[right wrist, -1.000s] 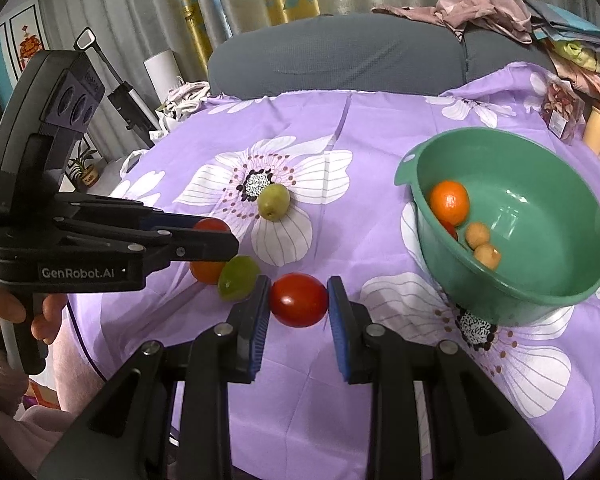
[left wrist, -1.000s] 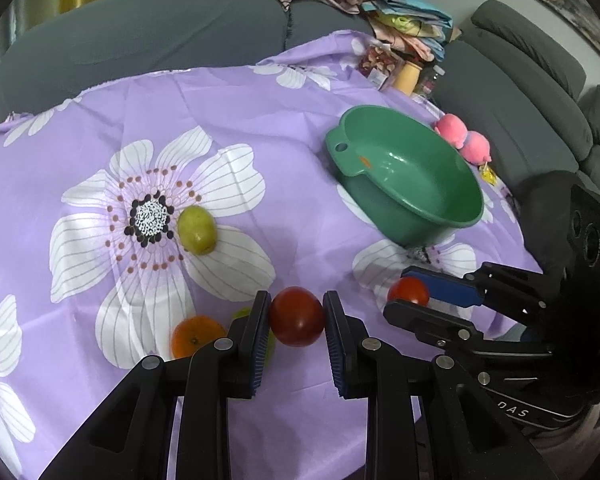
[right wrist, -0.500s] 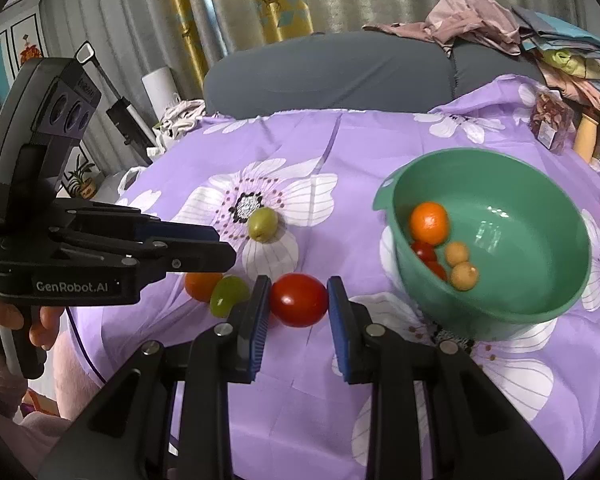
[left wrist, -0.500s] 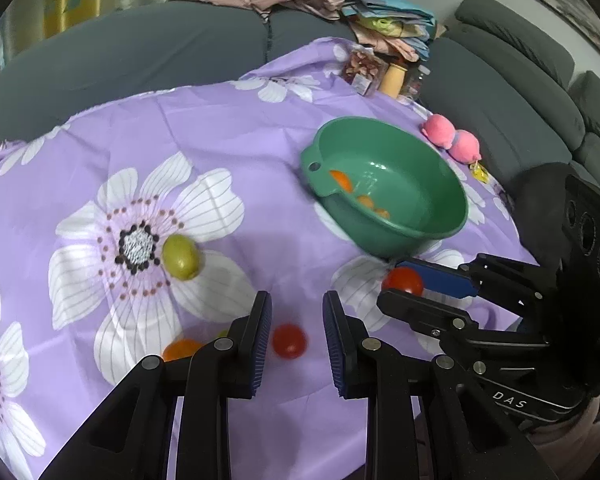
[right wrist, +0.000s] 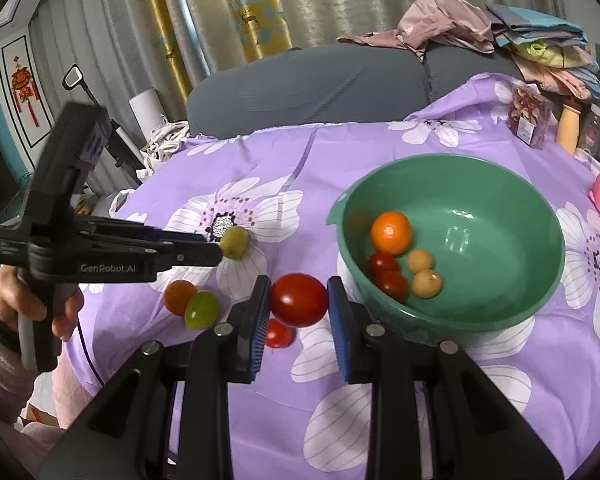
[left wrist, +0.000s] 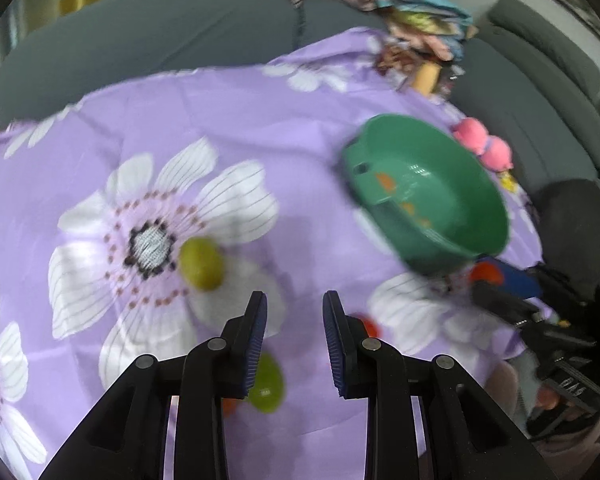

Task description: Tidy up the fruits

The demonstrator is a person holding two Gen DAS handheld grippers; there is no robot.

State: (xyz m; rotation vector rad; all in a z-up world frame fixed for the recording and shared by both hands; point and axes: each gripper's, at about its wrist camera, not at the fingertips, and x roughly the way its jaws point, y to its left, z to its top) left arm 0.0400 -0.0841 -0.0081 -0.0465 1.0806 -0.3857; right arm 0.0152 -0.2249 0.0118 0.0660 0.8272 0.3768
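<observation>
Past my bench's purple flowered cloth (right wrist: 320, 168) I see a grey sofa (right wrist: 320, 88) with heaped clothes (right wrist: 500, 36) on its back. A pink toy (left wrist: 484, 144) lies at the cloth's edge; striped curtains (right wrist: 300, 4) hang behind.

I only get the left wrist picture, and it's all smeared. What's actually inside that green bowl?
Observer: The right wrist view shows the green bowl holding an orange, two small red tomatoes and two little yellow fruits.
Visitor: And the red blob by the other tool?
Observer: A large red tomato, clamped between the right gripper's pads.
Visitor: What's hiding behind my left-hand finger?
Observer: An orange-red fruit touching a green one on the purple cloth.
</observation>
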